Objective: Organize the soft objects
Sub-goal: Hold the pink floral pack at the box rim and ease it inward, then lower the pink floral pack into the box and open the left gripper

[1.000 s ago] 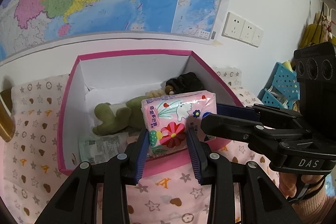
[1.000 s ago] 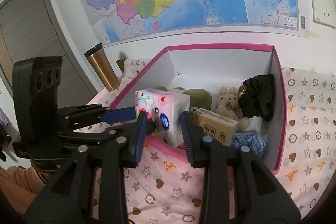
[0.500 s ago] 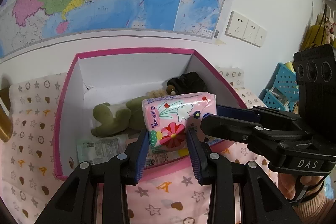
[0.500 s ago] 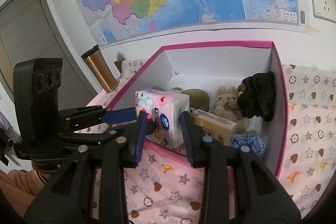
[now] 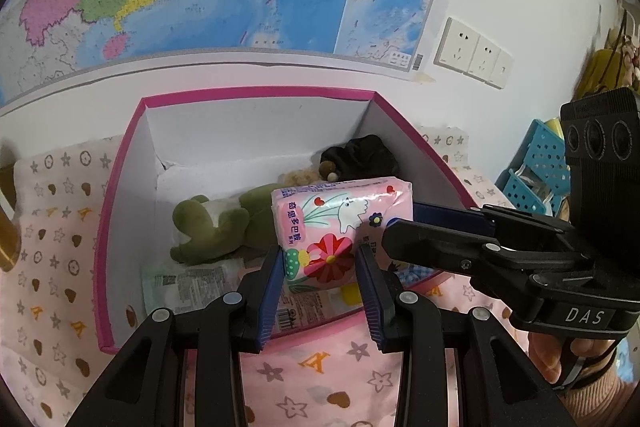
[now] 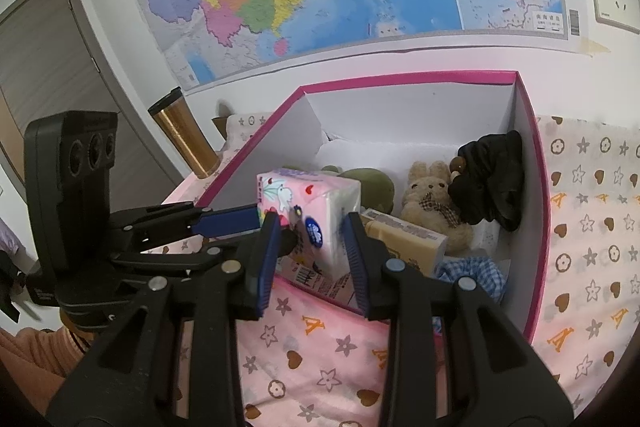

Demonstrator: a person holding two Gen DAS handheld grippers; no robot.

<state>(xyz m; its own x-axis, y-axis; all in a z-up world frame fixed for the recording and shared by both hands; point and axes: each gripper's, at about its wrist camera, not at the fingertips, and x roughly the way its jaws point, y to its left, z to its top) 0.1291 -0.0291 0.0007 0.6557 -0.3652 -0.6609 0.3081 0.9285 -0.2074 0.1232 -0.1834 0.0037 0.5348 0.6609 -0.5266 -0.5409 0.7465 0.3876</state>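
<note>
A pink flowered tissue pack [image 5: 340, 223] [image 6: 316, 211] hangs over the front wall of the pink-rimmed white box [image 5: 256, 93] [image 6: 400, 79]. My left gripper [image 5: 320, 255] is shut on its near end. My right gripper [image 6: 310, 231] is shut on the other end, and it reaches in from the right in the left wrist view [image 5: 400, 223]. In the box lie a green plush [image 5: 208, 227], a beige bunny [image 6: 430, 195], a black soft bundle [image 6: 492, 179], a yellow tissue pack [image 6: 404, 239], blue checked cloth [image 6: 472, 267] and a pale green packet [image 5: 188, 281].
The box sits on a pink cloth with stars and hearts [image 5: 320, 379]. A gold tumbler [image 6: 184, 139] stands left of the box. Blue perforated baskets [image 5: 536, 167] are off to the right. A wall map and sockets [image 5: 472, 53] are behind, with a door [image 6: 48, 67] at the left.
The pack and both grippers have crept slightly further over the box's front wall. Both grips are unchanged.
</note>
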